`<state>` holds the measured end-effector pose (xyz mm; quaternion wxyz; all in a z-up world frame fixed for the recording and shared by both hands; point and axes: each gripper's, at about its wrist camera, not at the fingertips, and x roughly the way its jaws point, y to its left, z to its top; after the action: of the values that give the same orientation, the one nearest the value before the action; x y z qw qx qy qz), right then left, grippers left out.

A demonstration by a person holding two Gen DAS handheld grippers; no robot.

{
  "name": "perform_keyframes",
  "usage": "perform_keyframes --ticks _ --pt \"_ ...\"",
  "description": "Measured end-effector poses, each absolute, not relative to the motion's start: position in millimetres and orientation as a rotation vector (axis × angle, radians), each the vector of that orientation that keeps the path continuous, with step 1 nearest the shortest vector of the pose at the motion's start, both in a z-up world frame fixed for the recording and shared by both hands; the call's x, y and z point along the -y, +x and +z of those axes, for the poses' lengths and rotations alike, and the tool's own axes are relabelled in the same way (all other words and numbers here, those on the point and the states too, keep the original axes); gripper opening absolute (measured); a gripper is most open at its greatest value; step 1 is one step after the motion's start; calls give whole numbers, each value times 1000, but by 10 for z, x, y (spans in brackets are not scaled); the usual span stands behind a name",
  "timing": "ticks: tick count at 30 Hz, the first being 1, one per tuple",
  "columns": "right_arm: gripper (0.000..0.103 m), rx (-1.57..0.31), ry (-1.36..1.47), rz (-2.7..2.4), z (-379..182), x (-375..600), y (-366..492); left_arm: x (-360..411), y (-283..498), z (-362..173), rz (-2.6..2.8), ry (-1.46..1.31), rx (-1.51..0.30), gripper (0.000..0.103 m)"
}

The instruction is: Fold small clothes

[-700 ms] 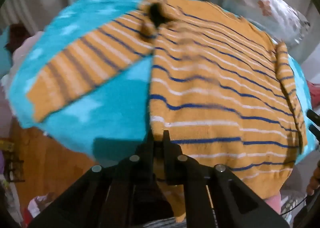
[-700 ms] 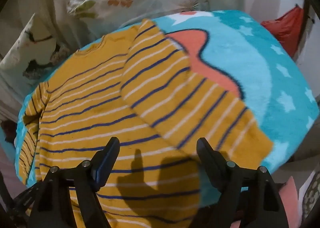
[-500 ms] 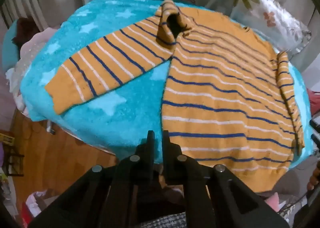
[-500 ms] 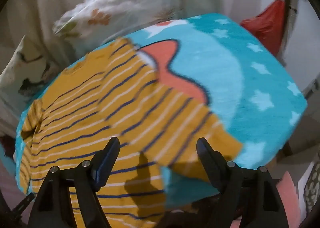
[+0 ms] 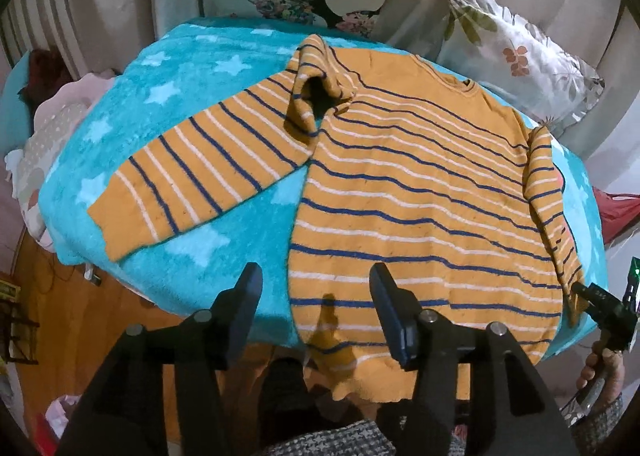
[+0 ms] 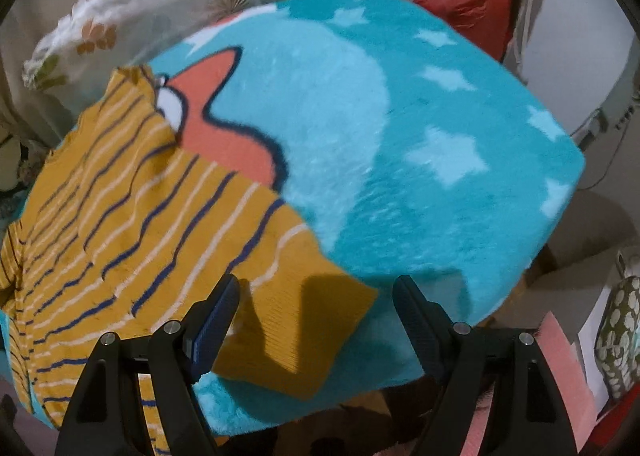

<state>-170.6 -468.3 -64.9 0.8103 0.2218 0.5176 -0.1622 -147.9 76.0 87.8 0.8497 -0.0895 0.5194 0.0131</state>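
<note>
An orange sweater with navy and white stripes lies flat on a turquoise star blanket. Its left sleeve spreads out to the left, bunched at the shoulder. My left gripper is open and empty, hovering above the sweater's lower left hem. In the right wrist view the other sleeve lies on the blanket. My right gripper is open and empty just above that sleeve's cuff. The right gripper's tip also shows in the left wrist view.
Floral pillows lean behind the blanket. A red bag hangs at the far right. Wooden floor lies below the blanket's left edge. A pink item sits low on the right.
My left gripper has opened and let go of the sweater's hem and pulled back. My right gripper has swung right toward the sleeve's cuff, still open.
</note>
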Motion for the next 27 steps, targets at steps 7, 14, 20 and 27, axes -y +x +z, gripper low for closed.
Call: perform_keyframes --ticks 7,14,20,27 --pt "14 -1059 444 -352 -384 4758 -1793 -861 -1349 929 63 -201 -1079 55" --pt "20 -1095 362 -711 -256 5526 -2012 -1170 -1302 970 147 -218 -1062 56" --pt "62 -1038 257 -696 36 5459 -1947 -1491 -1348 963 228 -212 -1070 62" --pt "62 -925 307 -682 207 5128 -2021 -2024 -1149 830 264 -213 -1089 68"
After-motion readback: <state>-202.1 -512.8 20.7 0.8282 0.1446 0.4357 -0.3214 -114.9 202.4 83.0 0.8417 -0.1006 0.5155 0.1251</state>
